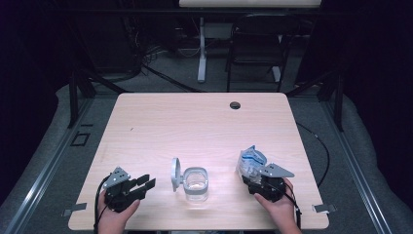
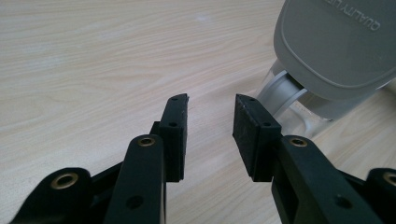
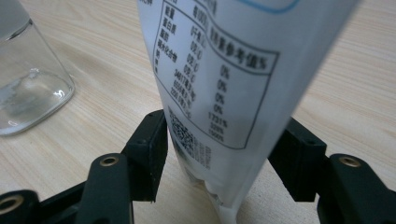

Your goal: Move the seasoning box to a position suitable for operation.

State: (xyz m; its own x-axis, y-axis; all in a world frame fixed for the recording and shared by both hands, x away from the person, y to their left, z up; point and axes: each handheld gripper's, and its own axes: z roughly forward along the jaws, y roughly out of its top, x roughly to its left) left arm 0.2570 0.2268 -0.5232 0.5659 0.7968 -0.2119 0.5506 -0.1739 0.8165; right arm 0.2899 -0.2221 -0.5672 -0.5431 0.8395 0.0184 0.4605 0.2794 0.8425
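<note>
Right hand-held gripper is clamping an upright printed pouch, right of the glass jar | left hand-held gripper is idling left of jar, jaws apart, empty.

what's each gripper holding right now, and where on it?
Right gripper grips the white pouch by its lower end, one jaw on each side. Left gripper holds nothing; its jaws are open beside the jar.
</note>
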